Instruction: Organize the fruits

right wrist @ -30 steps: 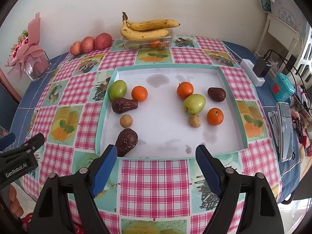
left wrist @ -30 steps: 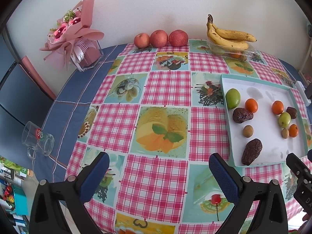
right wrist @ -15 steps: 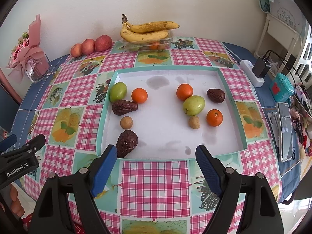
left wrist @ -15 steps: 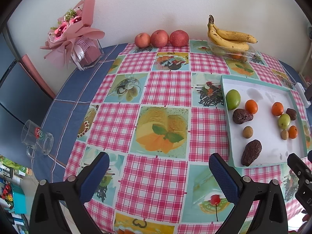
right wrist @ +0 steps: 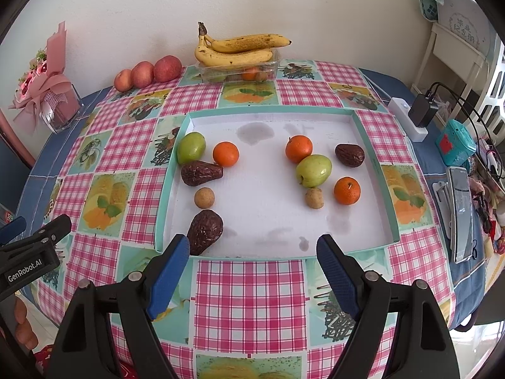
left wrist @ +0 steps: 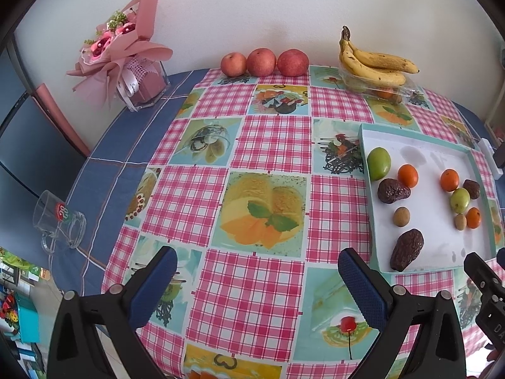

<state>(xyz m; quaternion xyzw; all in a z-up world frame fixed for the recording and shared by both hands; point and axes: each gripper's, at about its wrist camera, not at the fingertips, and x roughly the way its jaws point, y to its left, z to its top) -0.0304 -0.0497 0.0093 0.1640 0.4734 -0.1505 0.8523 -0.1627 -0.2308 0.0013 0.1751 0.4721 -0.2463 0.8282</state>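
A shallow white tray with a teal rim lies on the checked tablecloth. In its left part sit a green fruit, an orange, two dark avocados and a small tan fruit. In its right part are two oranges, a green apple, a dark avocado and a tan fruit. My right gripper is open at the tray's near edge. My left gripper is open over the cloth, left of the tray.
Three red apples and bananas on a clear box stand by the back wall. A pink bouquet and a glass mug are at the left. A power strip with charger, a teal box and a phone lie at the right.
Both views have shifted only slightly; the right gripper has edged a little toward the tray. Neither gripper's fingers have moved and no fruit has moved.
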